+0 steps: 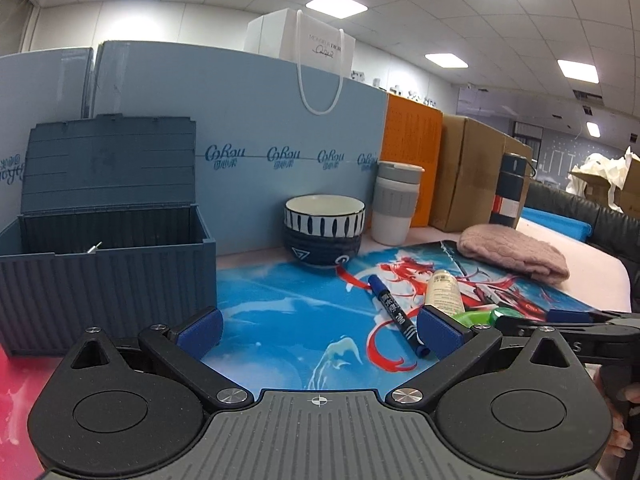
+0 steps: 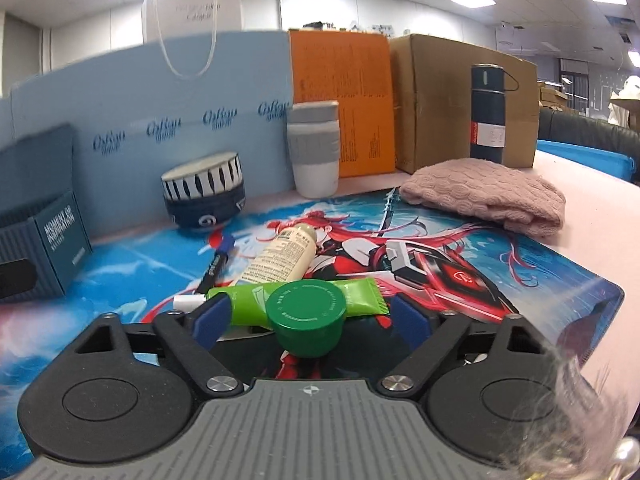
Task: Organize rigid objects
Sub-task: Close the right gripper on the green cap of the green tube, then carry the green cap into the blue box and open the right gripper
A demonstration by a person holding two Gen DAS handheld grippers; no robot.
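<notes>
A dark blue storage box (image 1: 104, 264) with its lid up stands at the left on the printed mat (image 1: 280, 320). A blue marker (image 1: 396, 316), a cream bottle (image 1: 442, 292) and a green tube (image 1: 476, 316) lie right of it. My left gripper (image 1: 318, 330) is open and empty above the mat. In the right wrist view my right gripper (image 2: 312, 316) is open, its pads on either side of the green tube (image 2: 360, 292) and its dark green cap (image 2: 306, 318). The cream bottle (image 2: 284, 256) and marker (image 2: 216, 268) lie just beyond.
A striped bowl (image 1: 324, 228), a grey and white cup (image 1: 396, 204) and a dark flask (image 2: 486, 114) stand along the back by the blue partition, orange box and cardboard box. A pink knitted hat (image 2: 488, 192) lies at the right. The box corner (image 2: 44, 232) is at left.
</notes>
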